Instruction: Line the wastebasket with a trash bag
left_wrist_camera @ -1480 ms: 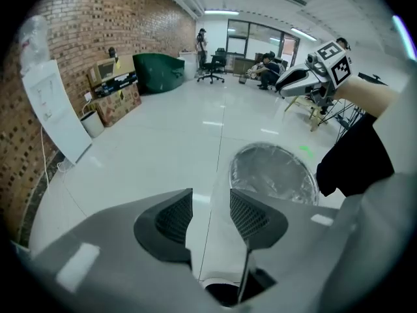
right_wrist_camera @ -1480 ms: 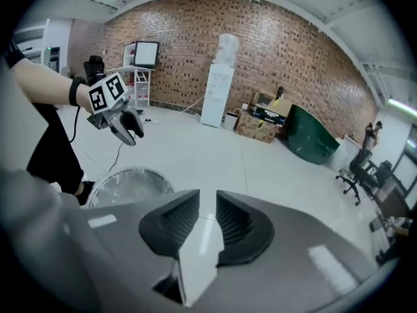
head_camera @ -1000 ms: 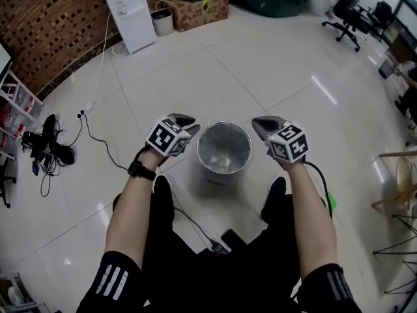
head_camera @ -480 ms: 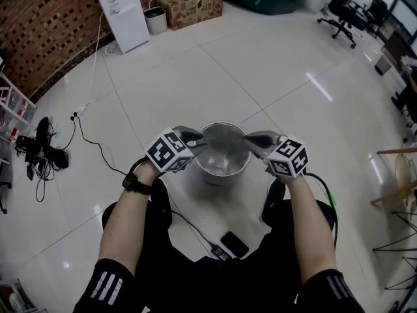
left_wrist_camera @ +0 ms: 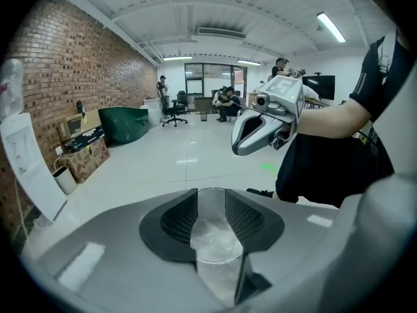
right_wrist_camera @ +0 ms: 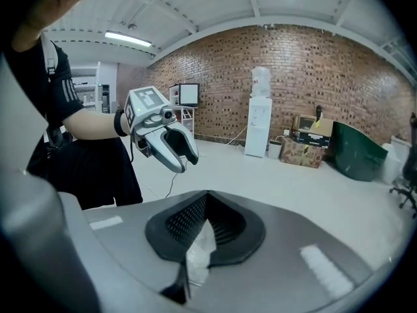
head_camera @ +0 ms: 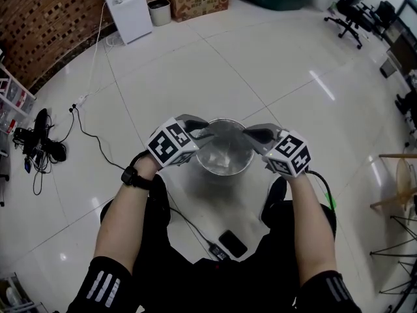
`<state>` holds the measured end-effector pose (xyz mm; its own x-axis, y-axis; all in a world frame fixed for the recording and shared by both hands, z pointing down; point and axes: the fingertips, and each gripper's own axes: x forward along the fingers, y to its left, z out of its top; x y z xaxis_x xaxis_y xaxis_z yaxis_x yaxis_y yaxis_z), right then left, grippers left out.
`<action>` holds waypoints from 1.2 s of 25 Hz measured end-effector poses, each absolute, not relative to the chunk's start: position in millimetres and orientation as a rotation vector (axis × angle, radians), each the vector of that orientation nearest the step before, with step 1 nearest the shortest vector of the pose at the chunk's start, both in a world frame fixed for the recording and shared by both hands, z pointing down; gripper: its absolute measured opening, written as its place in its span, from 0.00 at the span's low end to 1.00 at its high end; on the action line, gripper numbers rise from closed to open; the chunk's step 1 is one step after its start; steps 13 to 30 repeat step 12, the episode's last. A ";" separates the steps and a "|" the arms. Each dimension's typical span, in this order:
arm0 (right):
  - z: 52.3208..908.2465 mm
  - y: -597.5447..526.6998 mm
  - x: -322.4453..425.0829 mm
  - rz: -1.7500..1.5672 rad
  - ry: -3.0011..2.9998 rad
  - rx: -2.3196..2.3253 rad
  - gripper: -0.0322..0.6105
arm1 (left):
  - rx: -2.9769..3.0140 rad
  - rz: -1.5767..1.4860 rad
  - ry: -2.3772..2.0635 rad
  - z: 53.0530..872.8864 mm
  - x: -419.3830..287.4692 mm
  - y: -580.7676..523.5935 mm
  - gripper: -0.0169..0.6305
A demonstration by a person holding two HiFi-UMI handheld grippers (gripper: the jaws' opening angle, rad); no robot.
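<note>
A round metal wastebasket [head_camera: 210, 169] stands on the white floor between the person's feet, with a clear trash bag [head_camera: 225, 156] crumpled inside it. My left gripper [head_camera: 203, 129] reaches over its left rim. Its jaws have just been opening: in the left gripper view that gripper [left_wrist_camera: 212, 204] stands open, the bag's film [left_wrist_camera: 214, 237] shows in the gap and the pads do not press on it. My right gripper [head_camera: 249, 135] is over the right rim. In the right gripper view it [right_wrist_camera: 203, 217] is shut on a fold of clear bag [right_wrist_camera: 197, 253].
A black cable [head_camera: 91, 132] and a flat dark device [head_camera: 232, 243] lie on the floor near the person's legs. A white cabinet [head_camera: 124, 8], a small bin [head_camera: 158, 10] and a cardboard box [head_camera: 195, 2] stand by the brick wall. An office chair [head_camera: 352, 15] is at the far right.
Both grippers have moved inward, from beside the wastebasket to over its rim, and now stand closer together. The wastebasket has not moved.
</note>
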<state>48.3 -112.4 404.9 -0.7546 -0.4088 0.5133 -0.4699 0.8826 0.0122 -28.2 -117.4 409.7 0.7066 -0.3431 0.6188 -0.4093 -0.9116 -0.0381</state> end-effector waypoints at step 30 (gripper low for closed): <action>400.8 -110.6 35.4 0.166 -2.555 0.629 0.06 | 2.866 0.959 -0.608 405.0 -21.3 -108.5 0.24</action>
